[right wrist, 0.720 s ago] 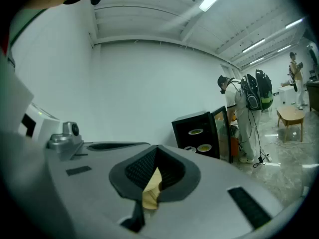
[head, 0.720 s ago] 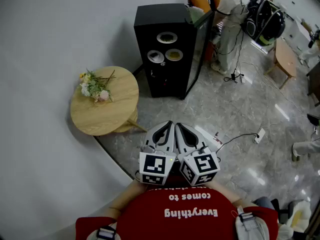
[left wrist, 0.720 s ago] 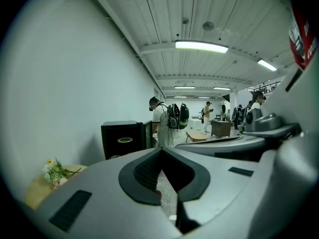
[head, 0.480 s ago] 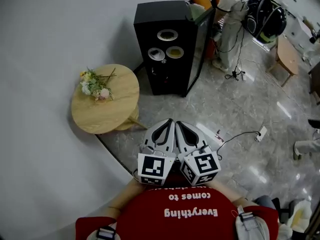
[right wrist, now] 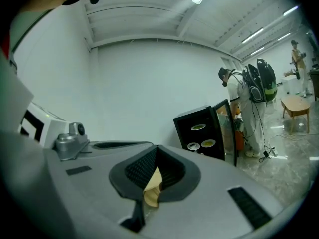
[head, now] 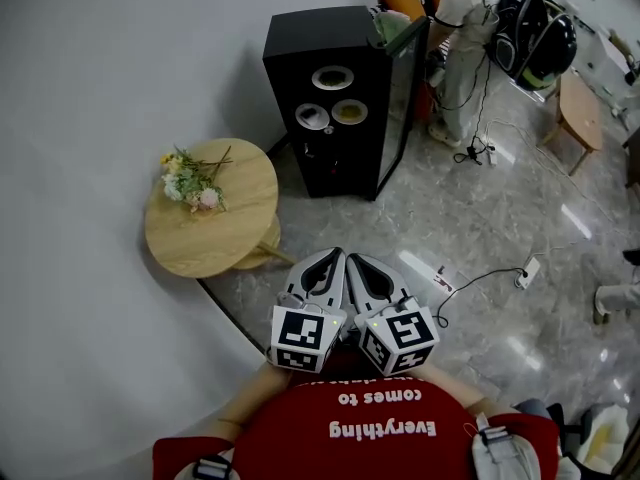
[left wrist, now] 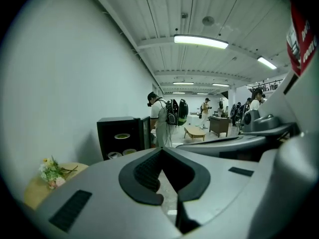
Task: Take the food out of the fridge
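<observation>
Facing fridge (head: 340, 158) and round table (head: 235, 218), left gripper (head: 336, 255) and right gripper (head: 351, 258) are closed.

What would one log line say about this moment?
left gripper: shut, empty | right gripper: shut, empty | fridge: door open | dishes: three inside, none taken yet

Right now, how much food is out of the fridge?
Done: the fridge has its door open. In hand: nothing; the left gripper and right gripper are shut, empty and far from the fridge. Left: all three plates of food sit inside, none on the round table.
</observation>
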The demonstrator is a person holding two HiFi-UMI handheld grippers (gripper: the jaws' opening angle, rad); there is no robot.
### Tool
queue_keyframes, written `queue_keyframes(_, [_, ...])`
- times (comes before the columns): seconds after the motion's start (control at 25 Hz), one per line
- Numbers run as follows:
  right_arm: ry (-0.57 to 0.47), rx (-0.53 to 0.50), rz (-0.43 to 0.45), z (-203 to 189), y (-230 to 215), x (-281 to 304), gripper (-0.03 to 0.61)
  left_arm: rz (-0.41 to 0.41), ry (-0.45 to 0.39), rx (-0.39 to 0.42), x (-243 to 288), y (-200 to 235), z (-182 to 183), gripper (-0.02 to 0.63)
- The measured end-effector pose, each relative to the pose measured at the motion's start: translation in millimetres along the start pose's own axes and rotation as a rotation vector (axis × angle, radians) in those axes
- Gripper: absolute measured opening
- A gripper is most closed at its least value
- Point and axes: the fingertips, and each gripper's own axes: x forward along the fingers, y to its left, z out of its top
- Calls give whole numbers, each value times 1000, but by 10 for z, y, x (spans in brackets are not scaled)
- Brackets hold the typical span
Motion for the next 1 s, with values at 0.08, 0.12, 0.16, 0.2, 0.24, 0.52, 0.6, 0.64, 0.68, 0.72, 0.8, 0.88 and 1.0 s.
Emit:
queue_keyframes(0.08, [12,-1,11,-20,-62,14,9,-9,34,-15,60,-19,-79,0])
queue_keyframes(0.12, [15,-1,16,-38,-99,23,9,-9,48,-15,90,-30,-126,0])
queue_keyframes(0.16, [20,1,19,-68,-137,31,9,-6,62,-13,116,-44,-181,0])
queue_keyframes(0.2, [27,4,20,-107,-175,38,9,1,74,-13,139,-61,-241,0])
queue_keyframes(0.24, [37,7,22,-144,-212,46,9,10,85,-15,161,-77,-296,0])
queue_keyframes(0.52, [44,17,118,-74,-282,404,9,16,126,-17,457,67,-399,0])
queue_keyframes(0.6, [28,23,175,-37,-204,595,9,0,126,-19,589,185,-416,0])
queue_keyframes(0.64, [23,21,188,-13,-197,708,9,-3,123,-19,668,269,-406,0])
queue_keyframes(0.68, [24,16,187,9,-216,822,9,-4,123,-19,749,358,-392,0])
queue_keyframes(0.72, [32,11,176,27,-256,932,9,-6,125,-19,828,445,-379,0])
queue_keyframes(0.8, [53,8,146,62,-367,1146,9,-12,135,-21,991,613,-353,0])
queue_keyframes(0.88, [61,5,131,128,-475,1382,9,-21,137,-25,1172,808,-303,0])
queue_keyframes(1.0, [54,-16,142,275,-589,1787,9,-20,118,-31,1440,1169,-169,0])
